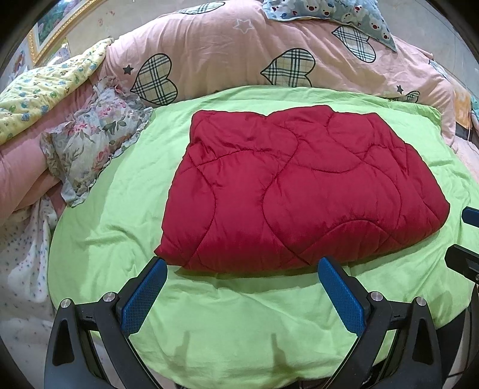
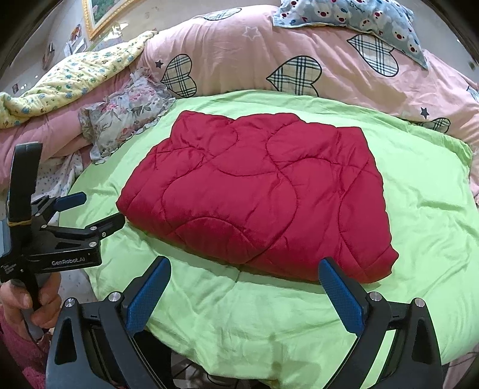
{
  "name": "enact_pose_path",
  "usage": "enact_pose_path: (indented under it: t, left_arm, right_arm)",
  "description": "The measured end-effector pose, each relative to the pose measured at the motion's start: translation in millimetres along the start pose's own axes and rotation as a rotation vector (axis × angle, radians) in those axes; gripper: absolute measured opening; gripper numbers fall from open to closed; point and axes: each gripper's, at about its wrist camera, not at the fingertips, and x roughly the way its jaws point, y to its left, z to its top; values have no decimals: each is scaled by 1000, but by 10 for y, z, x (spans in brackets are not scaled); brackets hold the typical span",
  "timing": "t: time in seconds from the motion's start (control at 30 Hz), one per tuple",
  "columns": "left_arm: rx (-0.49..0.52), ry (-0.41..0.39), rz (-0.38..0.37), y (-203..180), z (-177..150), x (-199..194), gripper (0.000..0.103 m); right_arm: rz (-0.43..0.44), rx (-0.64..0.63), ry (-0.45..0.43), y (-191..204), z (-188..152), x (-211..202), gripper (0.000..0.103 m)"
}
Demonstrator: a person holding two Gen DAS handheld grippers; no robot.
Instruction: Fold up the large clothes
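Observation:
A red quilted garment (image 1: 299, 191) lies folded into a thick rectangle on a green sheet (image 1: 239, 314); it also shows in the right wrist view (image 2: 257, 197). My left gripper (image 1: 242, 263) is open and empty, its blue fingertips just short of the garment's near edge. It also shows at the left of the right wrist view (image 2: 98, 209), open beside the garment's left corner. My right gripper (image 2: 244, 263) is open and empty, close to the garment's near edge. Its fingers (image 1: 470, 215) show at the right edge of the left wrist view.
A pink duvet with plaid hearts (image 1: 239, 51) is piled behind the sheet. A floral pillow (image 1: 95, 143) and a yellow floral quilt (image 1: 45, 89) lie at the left. A blue bear-print pillow (image 2: 359, 18) sits at the back. The green sheet (image 2: 239, 329) ends near the bottom.

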Motion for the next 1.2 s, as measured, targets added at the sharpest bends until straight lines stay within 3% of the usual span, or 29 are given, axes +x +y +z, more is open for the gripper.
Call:
enact_pose_path:
  t: [1.2]
  left_arm:
    - [12, 3, 30, 24, 306, 437, 102]
  right_arm:
    - [-8, 26, 39, -108, 327, 415, 100]
